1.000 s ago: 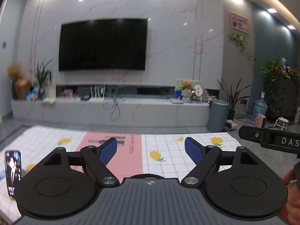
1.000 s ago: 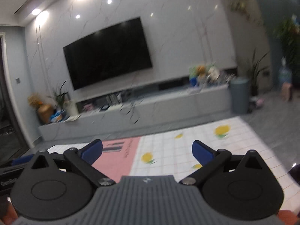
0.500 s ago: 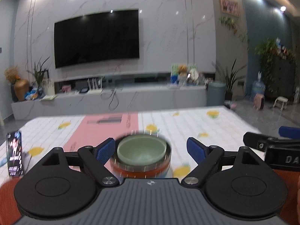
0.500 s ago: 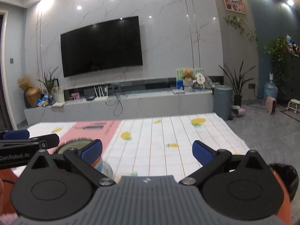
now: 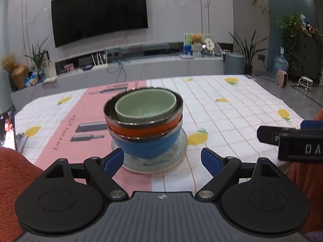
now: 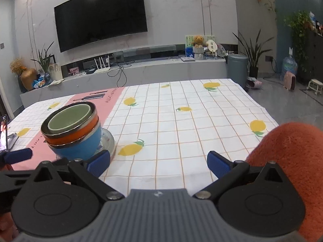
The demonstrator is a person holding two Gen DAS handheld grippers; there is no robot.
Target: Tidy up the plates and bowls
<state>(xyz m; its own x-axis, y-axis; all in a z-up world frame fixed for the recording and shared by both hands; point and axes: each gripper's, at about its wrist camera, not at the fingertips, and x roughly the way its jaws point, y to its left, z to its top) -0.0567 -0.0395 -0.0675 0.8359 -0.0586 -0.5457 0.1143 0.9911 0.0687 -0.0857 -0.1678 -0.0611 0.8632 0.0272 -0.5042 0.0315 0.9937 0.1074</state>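
We held both the left tongs and right tongs wide and empty near the stacked bowls on the bench

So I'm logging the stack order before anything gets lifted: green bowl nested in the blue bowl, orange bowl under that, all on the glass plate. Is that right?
Not quite: the two colours are swapped. In the left wrist view the green bowl sits in the orange bowl, and the blue bowl is under that. The stack does stand on the glass plate.
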